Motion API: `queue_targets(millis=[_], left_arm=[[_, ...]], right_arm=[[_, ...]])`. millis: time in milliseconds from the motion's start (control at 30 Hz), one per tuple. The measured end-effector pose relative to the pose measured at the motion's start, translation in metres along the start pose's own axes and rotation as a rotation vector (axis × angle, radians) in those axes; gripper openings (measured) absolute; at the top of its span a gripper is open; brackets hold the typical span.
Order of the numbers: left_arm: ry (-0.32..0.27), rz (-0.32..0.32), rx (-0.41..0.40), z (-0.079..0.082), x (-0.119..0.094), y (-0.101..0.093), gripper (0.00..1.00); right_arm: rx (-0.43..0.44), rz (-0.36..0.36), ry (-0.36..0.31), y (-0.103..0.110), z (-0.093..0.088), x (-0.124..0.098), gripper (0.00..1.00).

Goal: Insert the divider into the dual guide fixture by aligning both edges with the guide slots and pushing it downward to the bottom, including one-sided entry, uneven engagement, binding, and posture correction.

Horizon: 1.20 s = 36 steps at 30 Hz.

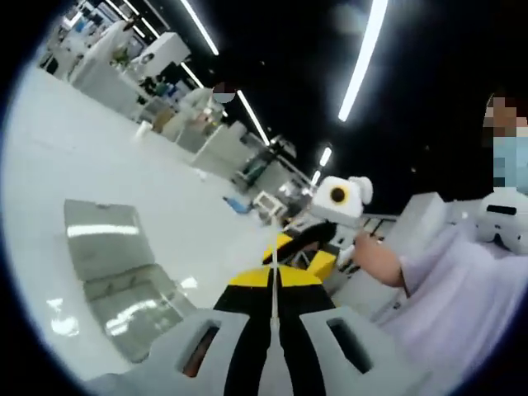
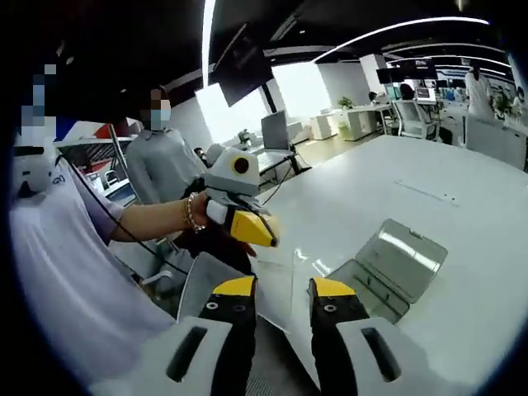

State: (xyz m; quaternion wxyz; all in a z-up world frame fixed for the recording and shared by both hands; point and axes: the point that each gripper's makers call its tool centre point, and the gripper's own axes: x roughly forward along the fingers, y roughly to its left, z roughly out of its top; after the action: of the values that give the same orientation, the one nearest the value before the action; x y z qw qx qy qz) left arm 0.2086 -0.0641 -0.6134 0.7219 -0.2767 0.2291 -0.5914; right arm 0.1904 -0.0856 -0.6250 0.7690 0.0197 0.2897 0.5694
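Note:
My left gripper (image 1: 273, 276) is shut on the divider (image 1: 272, 318), a thin white sheet seen edge-on between its black, yellow-tipped jaws. It is held in the air, away from the fixture. The dual guide fixture (image 1: 115, 264), a clear grey tray-like piece, lies on the white table (image 1: 82, 165) to the left. My right gripper (image 1: 301, 254) comes in from the right, its yellow tips at the sheet's far edge. In the right gripper view my right gripper (image 2: 285, 289) stands open. The left gripper (image 2: 252, 229) holds the divider (image 2: 210, 276) just ahead of it, and the fixture (image 2: 396, 264) rests on the table (image 2: 462, 198) to the right.
A person in a light shirt (image 2: 58, 272) holds both grippers at the table's near edge. Another person (image 2: 161, 161) stands behind. Desks, chairs and monitors line the far side of the room (image 2: 412, 107).

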Motion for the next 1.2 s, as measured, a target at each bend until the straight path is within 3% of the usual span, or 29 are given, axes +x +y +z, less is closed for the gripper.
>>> queue_targets(millis=[300,567,1200], left_arm=[[-0.009,-0.091,0.03,0.009,0.007,-0.02,0.0],[-0.009,-0.103,0.036,0.011,0.008,-0.023,0.0],[0.001,-0.124,0.029,0.011,0.009,-0.023,0.0]], right_arm=[[0.113,0.123,-0.04,0.013,0.009,0.005,0.12],[0.141,0.141,-0.067,0.014,0.011,0.007,0.06],[0.191,0.171,-0.065,0.016,0.011,0.005,0.04]])
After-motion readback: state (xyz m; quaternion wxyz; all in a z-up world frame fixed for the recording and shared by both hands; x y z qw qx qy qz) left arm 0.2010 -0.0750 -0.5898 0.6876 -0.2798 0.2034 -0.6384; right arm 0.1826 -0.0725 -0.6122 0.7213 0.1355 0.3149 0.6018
